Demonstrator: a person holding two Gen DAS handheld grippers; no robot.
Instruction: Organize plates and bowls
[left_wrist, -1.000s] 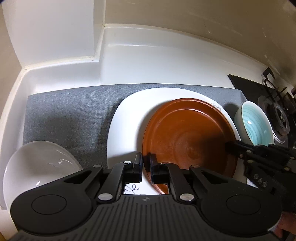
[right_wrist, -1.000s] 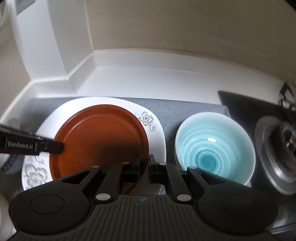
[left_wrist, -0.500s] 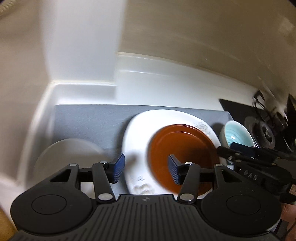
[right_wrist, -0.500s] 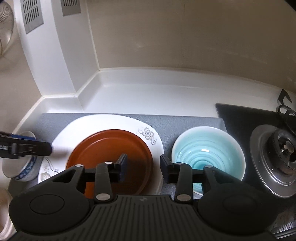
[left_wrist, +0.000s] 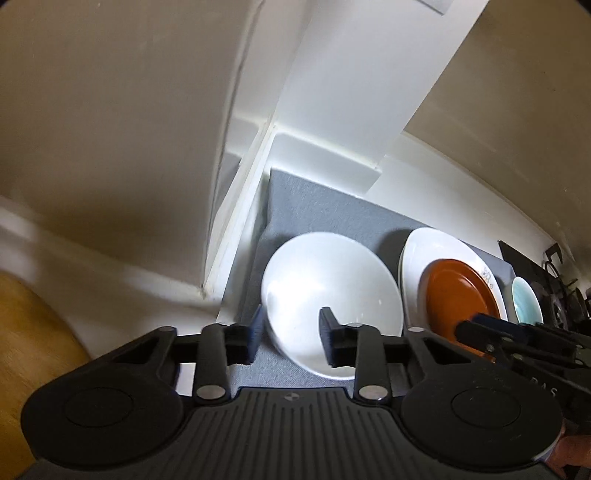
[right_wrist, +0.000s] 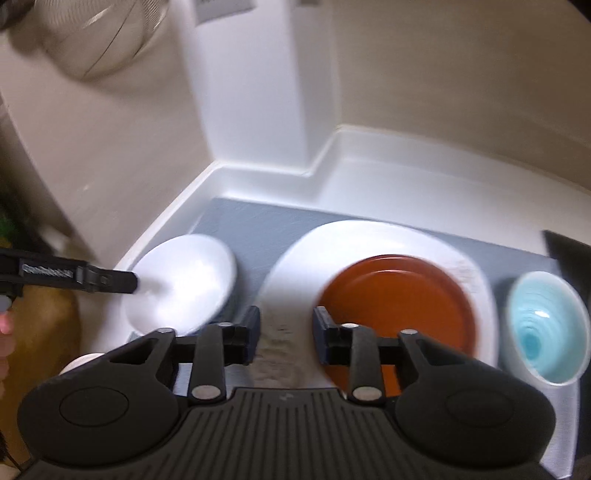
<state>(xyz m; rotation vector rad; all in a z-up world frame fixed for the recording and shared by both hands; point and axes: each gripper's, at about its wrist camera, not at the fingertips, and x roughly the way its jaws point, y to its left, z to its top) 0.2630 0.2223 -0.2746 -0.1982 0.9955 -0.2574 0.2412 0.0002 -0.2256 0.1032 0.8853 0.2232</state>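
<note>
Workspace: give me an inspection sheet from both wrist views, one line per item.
Surface: white counter with a grey mat on it.
Job's things: white bowl at the mat's left end; brown plate lying on a white plate; blue bowl to the right of the plates.
Clutter: nothing seen.
Grippers: left gripper open, its fingers on either side of the white bowl's near rim; right gripper open above the white plate's near edge, holding nothing.
Cables: nothing seen.
Surroundings: stove at far right; beige wall behind.
</note>
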